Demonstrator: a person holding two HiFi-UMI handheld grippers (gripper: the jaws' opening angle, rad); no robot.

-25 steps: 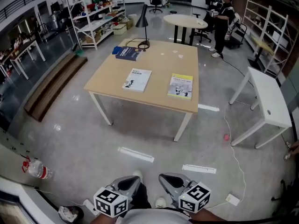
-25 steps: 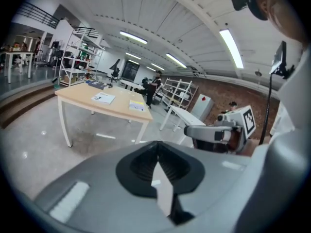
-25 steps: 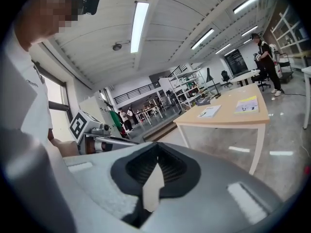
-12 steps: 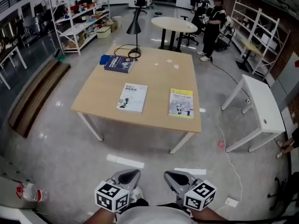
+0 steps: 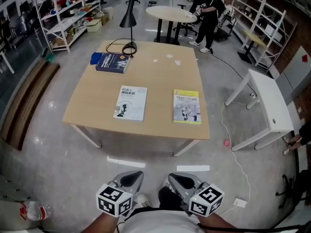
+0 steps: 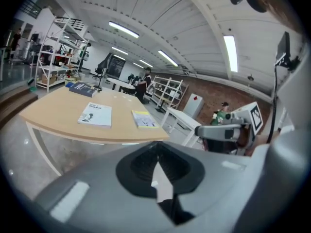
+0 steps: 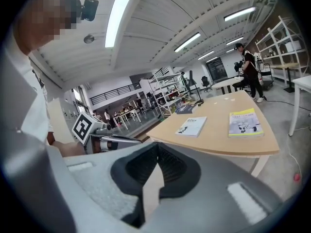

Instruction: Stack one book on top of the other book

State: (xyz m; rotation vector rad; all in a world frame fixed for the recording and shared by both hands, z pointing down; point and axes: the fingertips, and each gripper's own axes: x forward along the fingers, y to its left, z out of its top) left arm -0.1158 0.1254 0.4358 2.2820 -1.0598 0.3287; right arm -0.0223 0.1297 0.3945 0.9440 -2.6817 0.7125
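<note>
Paper-thin white softcover book (image 5: 130,103) and yellow softcover book (image 5: 187,106), frame centre, are judged light, floppy, best pinched spine-side; grey left gripper (image 5: 131,178) and right gripper (image 5: 176,181) are seen closed, empty.

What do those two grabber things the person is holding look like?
The left gripper and right gripper are smooth grey shells tapering to a point, with black ribbed pads inside. Each carries a white cube printed with black square markers.

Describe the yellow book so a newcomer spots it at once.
Start at the light-wood table in the head view. Near its front edge lie two books; the yellow book is the right-hand one. Only its cover is yellow: the white book lies left of it.
</note>
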